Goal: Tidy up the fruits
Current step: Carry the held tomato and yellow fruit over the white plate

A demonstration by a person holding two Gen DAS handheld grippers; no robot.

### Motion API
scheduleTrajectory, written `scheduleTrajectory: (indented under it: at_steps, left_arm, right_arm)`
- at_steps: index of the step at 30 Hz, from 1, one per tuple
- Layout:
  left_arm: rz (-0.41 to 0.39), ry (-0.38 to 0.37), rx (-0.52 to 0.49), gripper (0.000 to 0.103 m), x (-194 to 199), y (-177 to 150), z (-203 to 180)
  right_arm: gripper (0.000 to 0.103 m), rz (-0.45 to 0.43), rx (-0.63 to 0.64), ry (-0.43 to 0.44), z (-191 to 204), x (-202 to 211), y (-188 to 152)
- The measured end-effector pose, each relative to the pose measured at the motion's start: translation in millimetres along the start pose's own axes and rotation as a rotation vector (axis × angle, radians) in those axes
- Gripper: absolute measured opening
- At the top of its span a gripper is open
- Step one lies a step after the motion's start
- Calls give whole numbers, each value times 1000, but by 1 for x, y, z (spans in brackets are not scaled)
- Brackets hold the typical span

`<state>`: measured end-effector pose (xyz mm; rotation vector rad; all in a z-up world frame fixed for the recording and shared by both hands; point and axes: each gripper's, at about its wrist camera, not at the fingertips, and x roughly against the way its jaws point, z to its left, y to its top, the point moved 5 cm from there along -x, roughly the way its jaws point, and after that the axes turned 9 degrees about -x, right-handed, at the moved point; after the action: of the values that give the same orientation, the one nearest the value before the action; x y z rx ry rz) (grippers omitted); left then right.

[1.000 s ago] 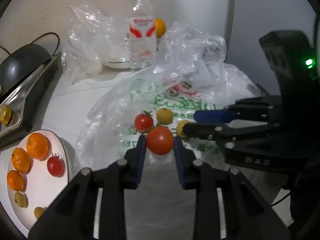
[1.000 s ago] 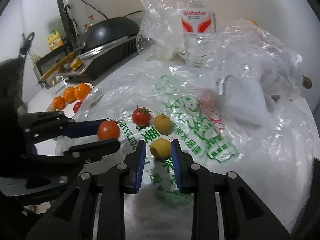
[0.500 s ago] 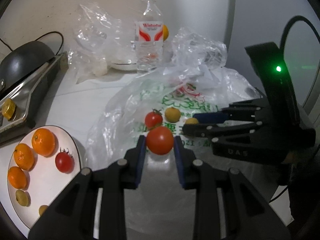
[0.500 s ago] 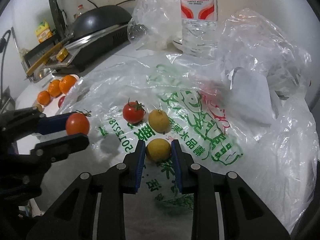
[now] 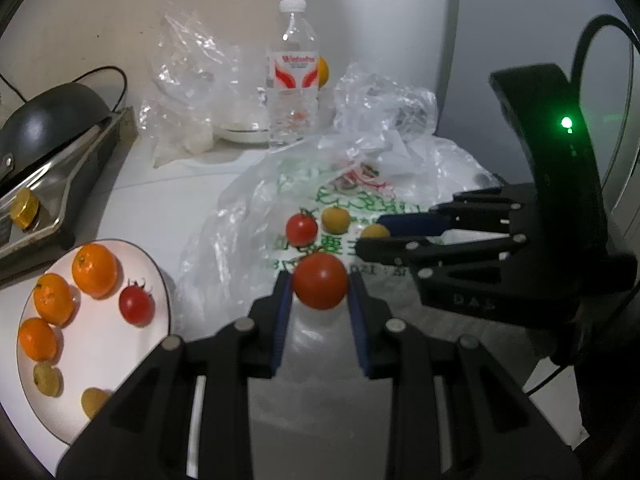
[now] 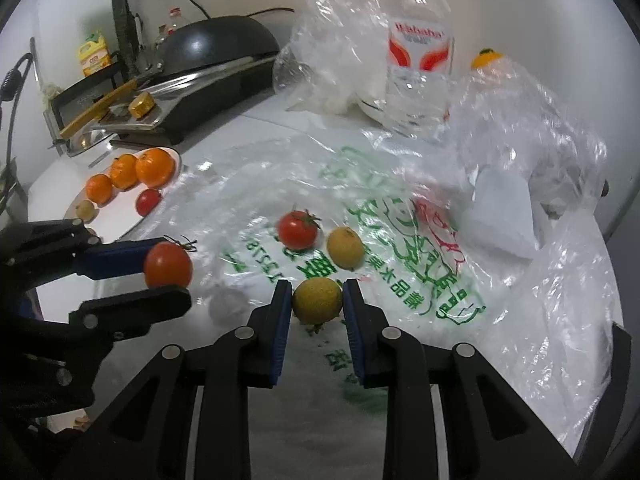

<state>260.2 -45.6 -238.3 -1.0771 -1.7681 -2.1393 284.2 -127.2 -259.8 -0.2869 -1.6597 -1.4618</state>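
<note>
Above the printed plastic bag point(image 5: 352, 200) on the white counter point(image 5: 160, 208), a red tomato point(image 5: 320, 280) is clamped between the blue pads of the left claw point(image 5: 320, 296). A yellow fruit point(image 6: 317, 300) is gripped by the right claw point(image 6: 316, 308) — lifted clear or touching the bag cannot be told. Two fruits are left on the bag: a small tomato point(image 6: 298, 230) and a second yellow fruit point(image 6: 345, 248) just beside it. Off to the left, a white plate point(image 5: 100, 344) is loaded with three oranges point(image 5: 95, 270), one tomato and two small yellowish fruits.
</note>
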Motion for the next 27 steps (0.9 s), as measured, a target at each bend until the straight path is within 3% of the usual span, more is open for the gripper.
scheduleTrajectory:
  at_steps: [27]
  left_arm:
    - [-74,52,52,29,67,-25,33]
  right_arm:
    - [28,-85,98,33,78,42,12]
